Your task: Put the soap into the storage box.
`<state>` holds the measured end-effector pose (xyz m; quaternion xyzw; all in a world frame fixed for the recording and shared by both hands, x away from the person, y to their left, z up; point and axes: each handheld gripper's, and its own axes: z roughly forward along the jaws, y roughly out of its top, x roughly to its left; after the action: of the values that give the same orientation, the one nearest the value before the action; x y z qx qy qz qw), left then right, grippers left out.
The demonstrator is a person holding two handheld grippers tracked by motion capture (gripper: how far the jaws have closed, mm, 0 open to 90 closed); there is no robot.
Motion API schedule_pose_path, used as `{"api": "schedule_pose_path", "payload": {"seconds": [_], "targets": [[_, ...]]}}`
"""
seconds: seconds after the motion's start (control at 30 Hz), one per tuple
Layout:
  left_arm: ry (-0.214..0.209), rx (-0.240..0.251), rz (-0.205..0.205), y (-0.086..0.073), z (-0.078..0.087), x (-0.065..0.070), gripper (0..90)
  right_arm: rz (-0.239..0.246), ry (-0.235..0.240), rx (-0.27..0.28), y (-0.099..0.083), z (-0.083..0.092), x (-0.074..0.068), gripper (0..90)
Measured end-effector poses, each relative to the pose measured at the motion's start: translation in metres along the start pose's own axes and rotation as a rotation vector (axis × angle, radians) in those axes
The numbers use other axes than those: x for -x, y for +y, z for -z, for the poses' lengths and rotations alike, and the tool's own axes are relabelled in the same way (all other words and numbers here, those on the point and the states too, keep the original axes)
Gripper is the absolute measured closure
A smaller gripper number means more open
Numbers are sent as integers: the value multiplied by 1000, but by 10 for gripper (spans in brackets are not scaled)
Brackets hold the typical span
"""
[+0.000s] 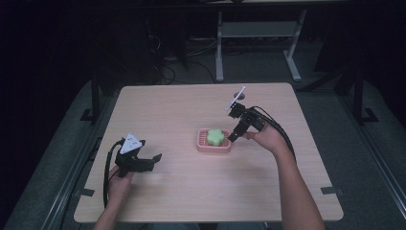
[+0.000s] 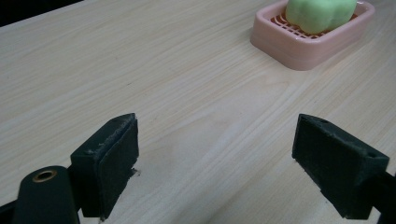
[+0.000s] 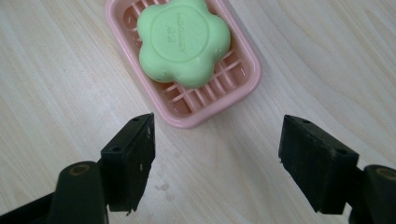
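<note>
With both the right gripper [image 3: 217, 161] and left gripper [image 2: 217, 161] held wide open and empty, the flower-shaped green soap [image 3: 183, 41], lying in the pink soap dish [image 3: 233, 95] mid-table, is judged firm, slippery, and best pinched across opposite notches.

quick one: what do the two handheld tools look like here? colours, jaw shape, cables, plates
Both are black. The left tool carries a grey three-cornered plate on top and trails a black cable; the right tool has the same kind of plate and cable. Each has two blocky black jaws with flat, scuffed inner pads. No sleeves are visible on the forearms.
</note>
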<state>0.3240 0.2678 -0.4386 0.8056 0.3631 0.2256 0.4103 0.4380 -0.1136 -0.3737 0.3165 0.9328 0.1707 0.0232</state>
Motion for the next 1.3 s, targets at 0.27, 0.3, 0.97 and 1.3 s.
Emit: {"api": "schedule_pose_path", "payload": {"seconds": [0.27,0.3,0.97,1.3], "targets": [[-1,0,1,0,0,0,144,-10,8,11,-10,-1,-1,266],[-1,-2,3,0,0,0,144,-10,7,15,-12,-2,0,266],[0,-10,-4,0,0,0,144,-54,15,28,-43,1,4,266],[0,-10,-4,0,0,1,144,-68,23,37,-57,2,4,266]]}}
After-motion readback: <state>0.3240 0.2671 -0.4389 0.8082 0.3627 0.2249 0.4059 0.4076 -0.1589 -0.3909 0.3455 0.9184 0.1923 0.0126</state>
